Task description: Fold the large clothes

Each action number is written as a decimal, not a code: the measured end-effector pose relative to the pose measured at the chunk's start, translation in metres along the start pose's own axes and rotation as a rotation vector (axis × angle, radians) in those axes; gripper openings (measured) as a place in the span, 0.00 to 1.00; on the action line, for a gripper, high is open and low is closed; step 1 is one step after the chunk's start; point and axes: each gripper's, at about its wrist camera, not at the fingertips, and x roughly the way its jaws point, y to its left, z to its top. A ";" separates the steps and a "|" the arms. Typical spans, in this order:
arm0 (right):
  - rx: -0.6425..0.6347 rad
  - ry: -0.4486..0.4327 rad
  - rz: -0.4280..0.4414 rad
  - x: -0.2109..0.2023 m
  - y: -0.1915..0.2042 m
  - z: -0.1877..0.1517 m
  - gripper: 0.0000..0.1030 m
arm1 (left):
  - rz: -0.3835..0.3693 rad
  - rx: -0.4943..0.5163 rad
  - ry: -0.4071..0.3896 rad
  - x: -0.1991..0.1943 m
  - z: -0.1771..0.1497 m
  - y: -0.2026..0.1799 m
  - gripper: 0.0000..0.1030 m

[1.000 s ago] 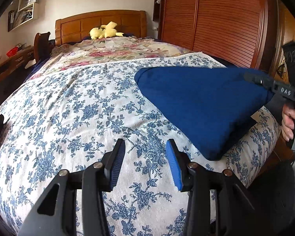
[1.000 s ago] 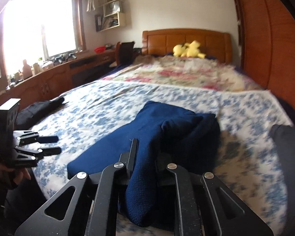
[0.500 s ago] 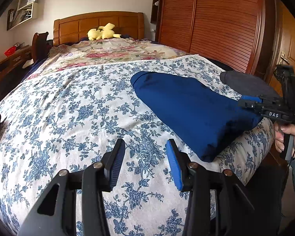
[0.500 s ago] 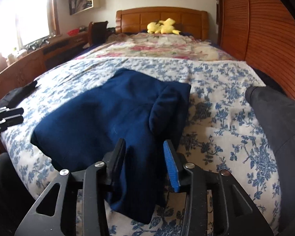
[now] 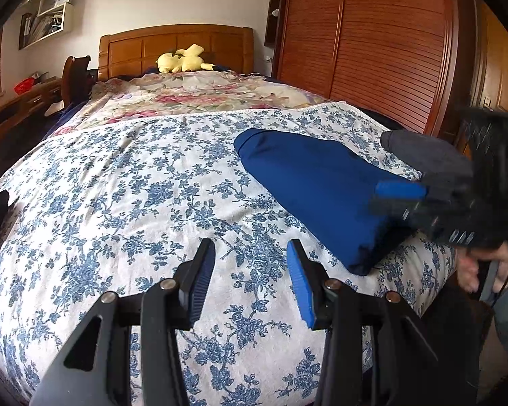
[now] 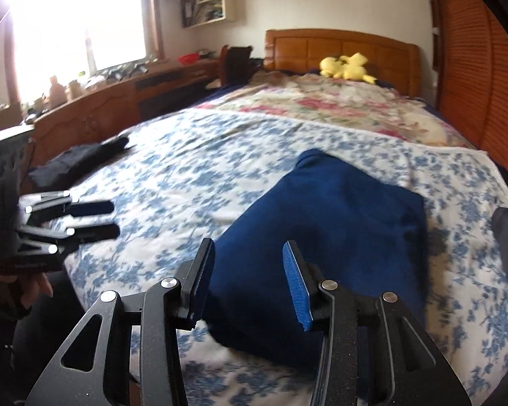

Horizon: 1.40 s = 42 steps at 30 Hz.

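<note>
The folded dark blue fabric garment (image 6: 325, 237) lies on the bed with the blue-and-white floral cover (image 5: 118, 203), at centre right of both views. The right gripper (image 6: 249, 284) sits low in its view, fingers (image 6: 296, 284) spread, empty, above the garment's near edge. The left gripper (image 5: 250, 284) sits at lower centre of its view, fingers (image 5: 199, 280) spread, empty, over bare cover. A dark grey garment (image 5: 426, 159) lies at right, beside the blue one.
</note>
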 end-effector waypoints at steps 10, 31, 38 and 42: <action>0.046 0.118 0.025 0.033 0.000 -0.050 0.41 | -0.005 -0.023 -0.018 -0.004 0.000 0.006 0.48; 0.151 0.061 -0.252 -0.041 -0.085 -0.057 0.60 | -0.081 0.088 0.025 0.078 0.051 -0.015 0.50; 0.252 0.121 -0.221 -0.018 -0.111 -0.076 0.71 | -0.103 0.100 0.050 0.129 0.092 -0.008 0.50; 0.267 0.150 -0.179 0.001 -0.110 -0.080 0.71 | -0.106 0.093 0.077 0.164 0.111 0.000 0.50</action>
